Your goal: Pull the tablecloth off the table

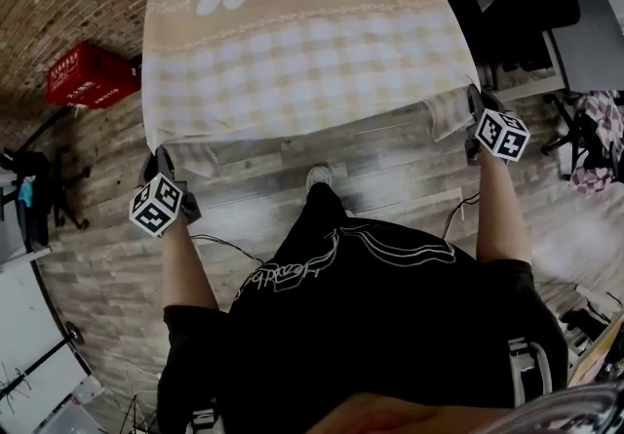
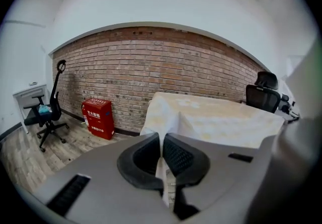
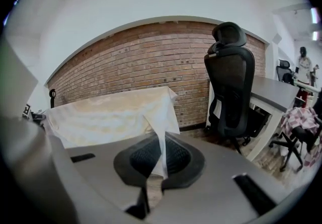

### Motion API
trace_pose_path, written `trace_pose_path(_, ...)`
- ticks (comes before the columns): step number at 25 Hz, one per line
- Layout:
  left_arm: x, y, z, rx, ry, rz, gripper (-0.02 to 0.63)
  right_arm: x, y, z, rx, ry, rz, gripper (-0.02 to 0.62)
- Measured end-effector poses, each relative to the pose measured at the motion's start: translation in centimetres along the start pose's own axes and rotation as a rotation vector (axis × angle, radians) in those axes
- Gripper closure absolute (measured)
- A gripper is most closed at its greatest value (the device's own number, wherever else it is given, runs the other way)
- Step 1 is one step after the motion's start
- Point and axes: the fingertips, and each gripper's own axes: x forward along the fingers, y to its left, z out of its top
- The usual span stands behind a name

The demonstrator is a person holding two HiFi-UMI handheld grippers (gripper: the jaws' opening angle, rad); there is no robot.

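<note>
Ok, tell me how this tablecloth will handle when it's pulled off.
The tablecloth is probably floppy: its corners crumple thin inside the left gripper and right gripper. Likely light, hanging in soft folds at its sides. Expect sagging between the two grips.

The tablecloth (image 1: 302, 52) is soft matt cloth, cream with a yellow check. The floor (image 1: 409, 178) is matt grey wood plank, the wall (image 2: 166, 72) rough red brick. The left tongs (image 2: 161, 138) and right tongs (image 3: 162, 140) show black ribbed pads in smooth grey plastic.
</note>
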Motion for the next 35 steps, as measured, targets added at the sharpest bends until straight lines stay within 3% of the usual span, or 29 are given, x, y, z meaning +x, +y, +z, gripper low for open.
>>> trace_pose_path(11, -2.2, -4.6, 6.8, -0.005, -0.05, -0.055, 0.6, -2.3, 5.4, 9.6, -0.112, -0.113, 0.1, 0.598)
trace_pose_path(17, -1.5, -6.6, 11.4, -0.031, -0.088, -0.092, 0.6, -0.8, 8.3, 13.8, -0.049, -0.152, 0.155, 0.598)
trace_pose_path(22, -2.9, -8.8, 12.7, -0.035, -0.109, -0.131, 0.6, -1.9, 8.9, 13.6, 0.016, -0.17, 0.174, 0.598)
trace_pose_path(27, -4.8, -10.3, 13.0, -0.01, -0.12, -0.149, 0.6, -3.3, 8.9, 13.8, 0.02, -0.184, 0.185, 0.598)
trace_pose_path(35, -7.6, -11.1, 12.0, -0.051, -0.14, -0.158, 0.6, -5.4, 8.3, 12.8, 0.024, -0.191, 0.201, 0.598)
